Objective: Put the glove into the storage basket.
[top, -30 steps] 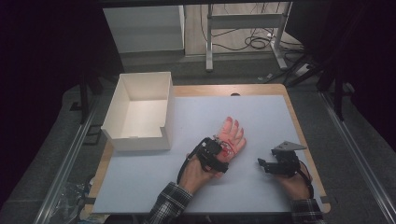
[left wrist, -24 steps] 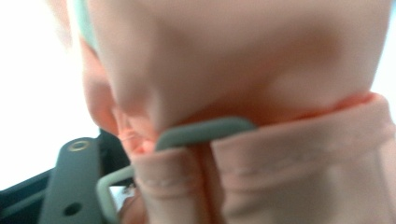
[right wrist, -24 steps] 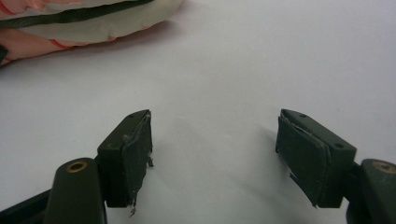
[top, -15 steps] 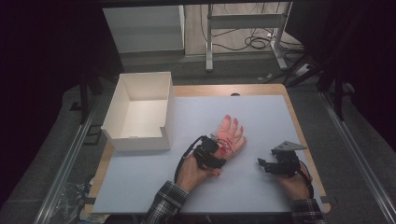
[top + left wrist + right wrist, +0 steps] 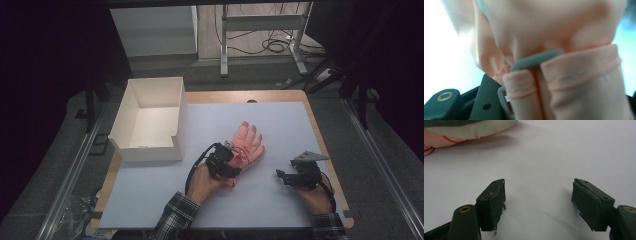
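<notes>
The left gripper (image 5: 231, 161) sits low near the middle of the high view, its forearm in a plaid sleeve reaching in from the bottom edge. Its jaws have just been closing and now pinch soft material between them. The right gripper (image 5: 295, 176) rests lower right, jaws spread wide apart.

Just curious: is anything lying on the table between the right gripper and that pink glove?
Nothing: the high view shows bare white table between right gripper and pink glove.

Pink glove (image 5: 247, 145) flat on table (wrist clamped).
</notes>
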Motion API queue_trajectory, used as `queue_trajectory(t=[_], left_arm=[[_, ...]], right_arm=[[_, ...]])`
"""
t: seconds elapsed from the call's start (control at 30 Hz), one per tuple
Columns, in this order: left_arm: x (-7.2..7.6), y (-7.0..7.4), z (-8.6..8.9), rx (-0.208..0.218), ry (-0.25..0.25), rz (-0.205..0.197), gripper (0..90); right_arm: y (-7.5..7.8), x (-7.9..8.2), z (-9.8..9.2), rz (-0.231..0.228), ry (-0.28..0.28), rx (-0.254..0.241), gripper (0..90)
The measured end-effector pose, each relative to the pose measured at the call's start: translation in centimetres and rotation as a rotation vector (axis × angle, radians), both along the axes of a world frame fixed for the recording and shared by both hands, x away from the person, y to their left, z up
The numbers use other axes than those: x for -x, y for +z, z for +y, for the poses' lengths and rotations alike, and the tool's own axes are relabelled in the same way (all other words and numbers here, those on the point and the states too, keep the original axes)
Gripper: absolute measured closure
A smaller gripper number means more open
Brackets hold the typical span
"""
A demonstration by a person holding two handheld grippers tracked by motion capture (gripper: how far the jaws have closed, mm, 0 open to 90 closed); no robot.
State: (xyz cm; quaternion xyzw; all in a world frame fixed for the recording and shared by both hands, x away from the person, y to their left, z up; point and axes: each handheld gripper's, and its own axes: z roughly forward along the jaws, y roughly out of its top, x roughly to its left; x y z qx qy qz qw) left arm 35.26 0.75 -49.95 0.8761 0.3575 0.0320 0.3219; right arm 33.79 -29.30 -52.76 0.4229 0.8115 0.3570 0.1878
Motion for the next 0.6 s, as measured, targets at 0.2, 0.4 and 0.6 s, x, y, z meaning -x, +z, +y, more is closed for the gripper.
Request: queue_trajectory(t=[0.2, 0.4, 0.6], left_arm=[[-0.2, 1.1, 0.5, -0.001, 0.000, -0.007, 56.3], [-0.7, 2.2, 1.1, -0.008, 0.013, -0.018, 56.3], [-1.3, 3.5, 2.1, -0.019, 0.031, -0.027, 56.1]], right_arm=[[0.0, 0.0, 0.0, 0.001, 0.000, -0.001, 27.5], [0.0, 0.0, 0.0, 0.001, 0.001, -0.001, 27.6], [0.0, 0.0, 0.0, 0.001, 0.001, -0.003, 27.8]])
